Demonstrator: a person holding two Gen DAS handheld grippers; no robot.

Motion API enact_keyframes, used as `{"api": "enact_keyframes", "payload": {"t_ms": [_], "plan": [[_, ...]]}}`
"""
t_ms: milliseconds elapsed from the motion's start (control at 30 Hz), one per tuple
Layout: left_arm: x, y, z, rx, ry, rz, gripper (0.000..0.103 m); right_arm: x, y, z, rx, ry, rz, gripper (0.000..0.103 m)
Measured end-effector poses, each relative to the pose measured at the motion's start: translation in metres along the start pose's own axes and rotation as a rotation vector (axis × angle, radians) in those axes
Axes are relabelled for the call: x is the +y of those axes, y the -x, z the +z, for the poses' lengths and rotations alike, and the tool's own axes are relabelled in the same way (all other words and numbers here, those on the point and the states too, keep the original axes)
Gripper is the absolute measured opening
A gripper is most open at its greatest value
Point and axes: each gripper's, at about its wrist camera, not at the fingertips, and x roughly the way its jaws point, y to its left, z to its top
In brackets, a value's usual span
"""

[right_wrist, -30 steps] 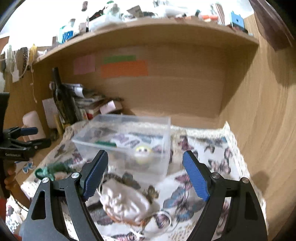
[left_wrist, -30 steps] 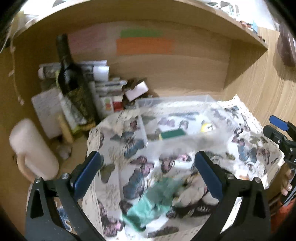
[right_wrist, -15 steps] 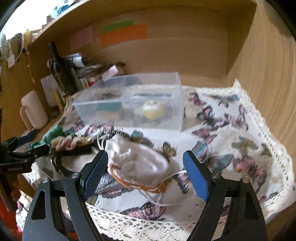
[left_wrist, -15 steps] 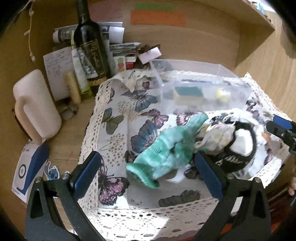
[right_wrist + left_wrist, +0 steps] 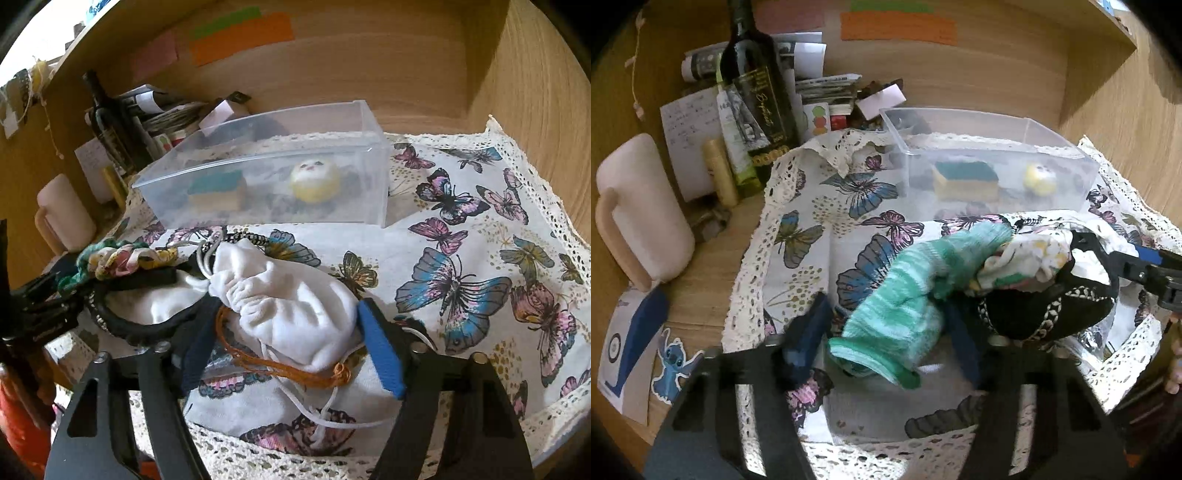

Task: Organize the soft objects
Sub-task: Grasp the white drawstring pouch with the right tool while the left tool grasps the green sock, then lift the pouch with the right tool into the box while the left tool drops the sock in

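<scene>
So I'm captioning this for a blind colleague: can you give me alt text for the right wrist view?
The right hand-held gripper straddles a white drawstring pouch on a butterfly-print cloth, its blue pads on either side. Behind sits a clear plastic box holding a sponge and a yellow ball; the left hand-held gripper is at the left edge.

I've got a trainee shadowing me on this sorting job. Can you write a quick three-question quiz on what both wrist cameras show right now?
1. True or false: the clear plastic bin holds nothing.
2. Which item sits between the fingers of the left gripper? A) green sock B) white drawstring pouch C) dark bottle
3. Fill in: the right gripper straddles the white ____ pouch.

Key:
1. False: a sponge and a round yellow toy lie inside it.
2. A
3. drawstring
</scene>
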Motion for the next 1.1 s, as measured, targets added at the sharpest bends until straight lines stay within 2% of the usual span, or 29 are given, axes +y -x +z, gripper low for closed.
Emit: {"api": "enact_keyframes", "payload": {"t_ms": [33, 133, 200, 300, 400, 533, 767, 1100], "plan": [[0.000, -0.001, 0.000, 0.003, 0.002, -0.007, 0.039, 0.001, -0.001, -0.001, 0.001, 0.010, -0.008, 0.058], [0.002, -0.002, 0.001, -0.008, 0.005, -0.018, 0.029, 0.004, 0.000, -0.002, -0.004, 0.026, -0.024, 0.049], [0.003, -0.001, 0.002, -0.018, 0.009, -0.020, 0.026, 0.004, 0.001, -0.001, -0.010, 0.034, -0.036, 0.035], [0.004, 0.002, 0.004, -0.027, 0.008, -0.007, 0.025, 0.002, 0.006, 0.001, -0.028, 0.038, -0.041, 0.029], [0.006, 0.009, 0.009, -0.050, 0.008, 0.002, 0.024, 0.002, 0.013, 0.006, -0.059, 0.041, -0.070, 0.026], [0.007, 0.022, 0.020, -0.093, 0.010, -0.001, 0.024, 0.002, 0.027, 0.017, -0.120, 0.037, -0.065, 0.025], [-0.001, 0.043, 0.045, -0.208, -0.021, 0.007, 0.024, 0.005, 0.050, 0.043, -0.228, 0.051, -0.071, 0.025], [-0.017, 0.053, 0.094, -0.306, -0.052, -0.057, 0.024, 0.007, 0.067, 0.085, -0.343, 0.096, -0.097, 0.025]]}}
